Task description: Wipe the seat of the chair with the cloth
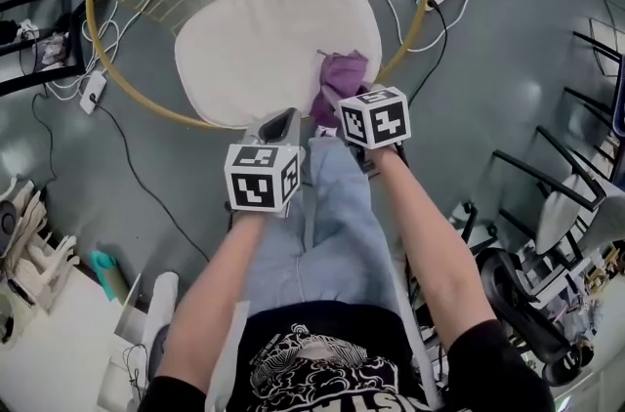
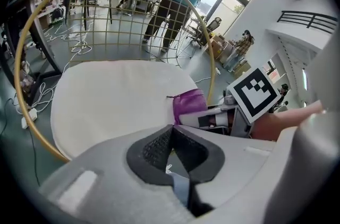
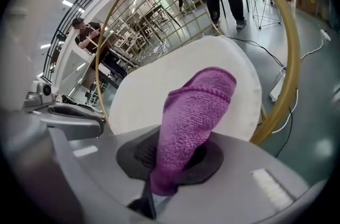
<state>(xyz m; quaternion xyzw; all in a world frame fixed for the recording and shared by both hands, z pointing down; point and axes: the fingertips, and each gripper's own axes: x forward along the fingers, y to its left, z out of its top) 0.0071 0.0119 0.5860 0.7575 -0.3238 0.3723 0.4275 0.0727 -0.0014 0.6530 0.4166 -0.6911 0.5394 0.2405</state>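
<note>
While left tongs (image 2: 171,132) meet, right tongs (image 3: 174,151) pinch cloth (image 3: 197,103).

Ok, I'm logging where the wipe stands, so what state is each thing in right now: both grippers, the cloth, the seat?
left gripper: fingers shut, empty, at the seat's front edge.
right gripper: fingers shut on the cloth.
cloth: purple, bunched up, held at the seat's front right edge.
seat: white cushion, bare apart from the cloth.
</note>
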